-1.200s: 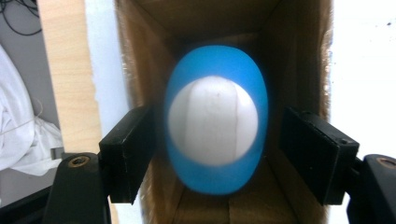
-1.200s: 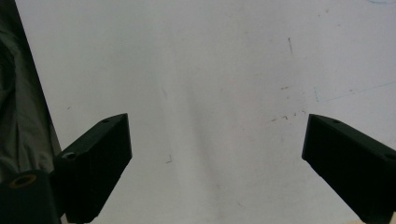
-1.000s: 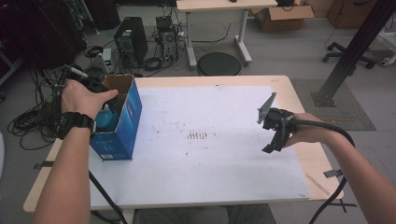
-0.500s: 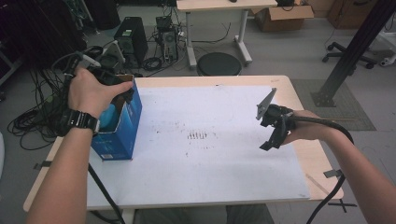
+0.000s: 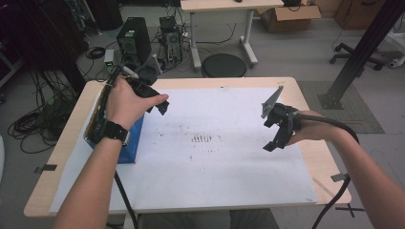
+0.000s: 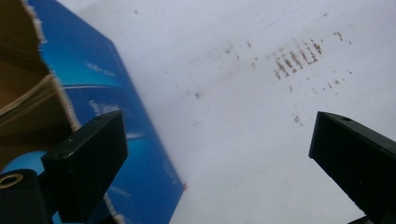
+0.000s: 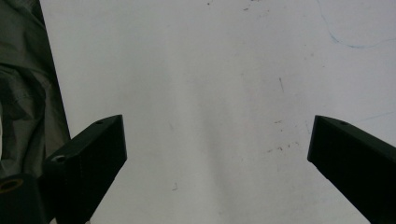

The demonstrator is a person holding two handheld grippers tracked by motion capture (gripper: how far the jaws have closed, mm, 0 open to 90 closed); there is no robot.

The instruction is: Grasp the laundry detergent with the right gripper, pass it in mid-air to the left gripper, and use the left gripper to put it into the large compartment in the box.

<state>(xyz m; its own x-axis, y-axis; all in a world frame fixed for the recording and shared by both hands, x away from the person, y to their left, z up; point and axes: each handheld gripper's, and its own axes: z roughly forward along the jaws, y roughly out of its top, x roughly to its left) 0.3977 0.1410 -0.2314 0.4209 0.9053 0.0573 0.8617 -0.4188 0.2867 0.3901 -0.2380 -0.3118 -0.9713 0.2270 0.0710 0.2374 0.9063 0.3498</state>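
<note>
A blue cardboard box (image 5: 132, 144) with its top open stands at the left of the white sheet (image 5: 215, 162). In the left gripper view its blue wall (image 6: 121, 93) and brown inside flap lie at the left, with something light blue (image 6: 25, 161) low in the box. My left gripper (image 5: 160, 105) hovers just past the box's right rim, over the sheet. Its jaws (image 6: 219, 135) have just been opening and stand wide with nothing between them. My right gripper (image 5: 269, 132) hangs over the sheet's right part, jaws (image 7: 217, 135) wide apart and empty.
A patch of small brown marks (image 5: 201, 139) sits mid-sheet. The wooden table edge (image 5: 329, 167) frames the sheet. Beyond the far edge stand a round black stool (image 5: 223, 65) and computer towers (image 5: 133, 40) on the floor. Cables trail from both grippers toward the front edge.
My left hand has moved right, from above the box's opening to past its right rim, and its jaws have opened. The right hand has stayed in place.
</note>
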